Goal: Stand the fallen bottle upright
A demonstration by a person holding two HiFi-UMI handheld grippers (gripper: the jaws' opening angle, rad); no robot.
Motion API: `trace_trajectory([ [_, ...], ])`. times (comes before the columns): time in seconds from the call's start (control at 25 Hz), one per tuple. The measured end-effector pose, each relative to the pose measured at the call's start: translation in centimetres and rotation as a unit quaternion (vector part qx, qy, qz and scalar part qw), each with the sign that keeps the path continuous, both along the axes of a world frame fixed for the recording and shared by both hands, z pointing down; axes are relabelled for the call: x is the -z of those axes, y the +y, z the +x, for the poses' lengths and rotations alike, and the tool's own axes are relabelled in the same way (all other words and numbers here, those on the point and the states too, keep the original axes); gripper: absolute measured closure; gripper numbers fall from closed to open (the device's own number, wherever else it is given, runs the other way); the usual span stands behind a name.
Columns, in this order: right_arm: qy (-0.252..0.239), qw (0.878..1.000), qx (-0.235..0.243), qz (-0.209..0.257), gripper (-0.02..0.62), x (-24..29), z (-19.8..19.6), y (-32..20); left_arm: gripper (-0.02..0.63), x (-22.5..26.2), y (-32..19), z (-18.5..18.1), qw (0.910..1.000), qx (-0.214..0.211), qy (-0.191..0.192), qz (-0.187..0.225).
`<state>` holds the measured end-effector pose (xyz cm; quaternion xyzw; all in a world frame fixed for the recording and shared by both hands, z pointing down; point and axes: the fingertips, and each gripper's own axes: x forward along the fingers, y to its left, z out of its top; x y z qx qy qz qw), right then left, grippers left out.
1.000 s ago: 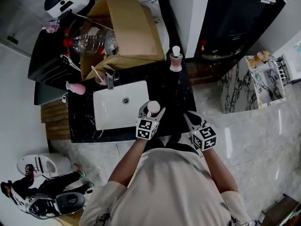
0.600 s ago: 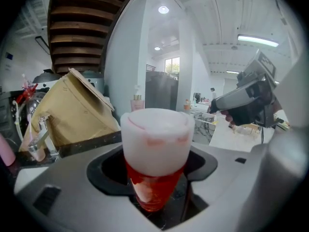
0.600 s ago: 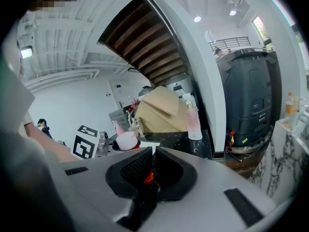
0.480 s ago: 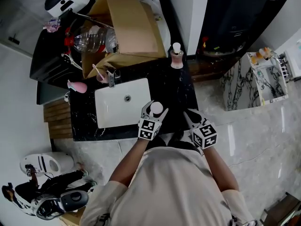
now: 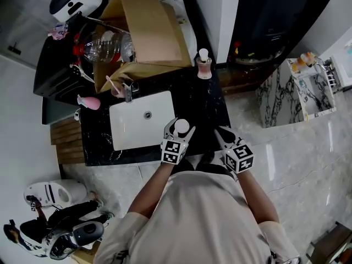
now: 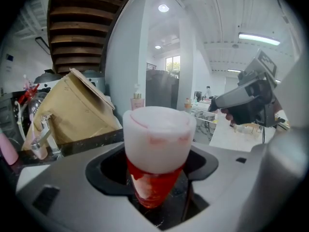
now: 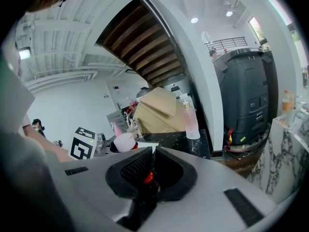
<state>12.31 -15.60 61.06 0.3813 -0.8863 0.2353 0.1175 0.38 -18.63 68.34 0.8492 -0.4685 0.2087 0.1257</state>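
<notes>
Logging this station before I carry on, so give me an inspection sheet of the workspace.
Surface: black marble counter with a white sink.
Job's things: white-capped red bottle, cap up, held in the left gripper.
Clutter: cardboard box, pink pump bottle, faucet, small pink bottle.
Grippers: left gripper shut on the bottle; right gripper shut, empty.
Cables: nothing seen on the counter.
Surroundings: pale marble floor, dark unit behind.

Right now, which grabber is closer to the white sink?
Left. The left gripper, shut on the bottle, is at the right edge of the sink. The right gripper is further right, over the dark counter, apart from the sink.
</notes>
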Motion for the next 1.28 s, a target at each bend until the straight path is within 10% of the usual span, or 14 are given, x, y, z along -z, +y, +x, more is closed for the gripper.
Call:
trace_trajectory([
  [1.28, 0.059, 0.997, -0.009, 0.058, 0.554, 6.9, -6.8, 2.1, 0.259, 11.8, 4.5, -6.3, 0.9913, -0.073, 0.102, 0.038],
])
